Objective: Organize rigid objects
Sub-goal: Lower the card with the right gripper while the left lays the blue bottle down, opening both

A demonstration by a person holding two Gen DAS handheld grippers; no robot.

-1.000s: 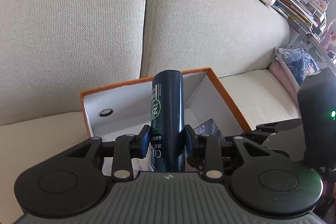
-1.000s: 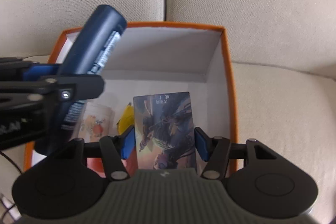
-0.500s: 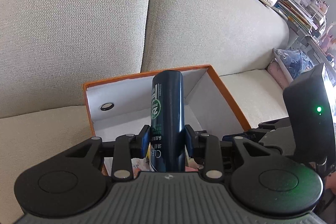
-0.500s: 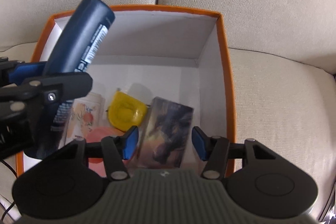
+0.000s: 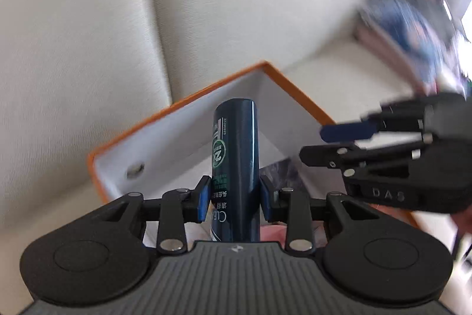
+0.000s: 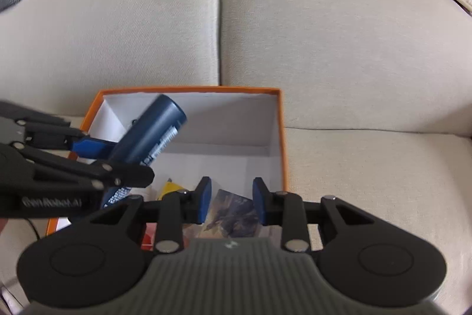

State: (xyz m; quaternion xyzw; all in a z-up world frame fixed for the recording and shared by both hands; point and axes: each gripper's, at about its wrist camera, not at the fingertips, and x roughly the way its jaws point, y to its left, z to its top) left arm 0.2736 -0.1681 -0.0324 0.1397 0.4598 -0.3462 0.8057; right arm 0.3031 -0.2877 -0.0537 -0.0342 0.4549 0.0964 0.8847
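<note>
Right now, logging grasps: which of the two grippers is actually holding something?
The left gripper, clamped on the dark blue bottle; the right gripper is open and holds nothing.

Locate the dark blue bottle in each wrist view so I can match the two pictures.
Left wrist: dark blue bottle stands centre frame, clamped in the left claw.
Right wrist: it sits left of centre, tilted over the box.
Shared landmark: the orange-rimmed box on the sofa.

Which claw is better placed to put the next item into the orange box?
Left. The left claw is shut on the dark blue cylindrical bottle over the orange cardboard box; the right claw is open and empty.
</note>
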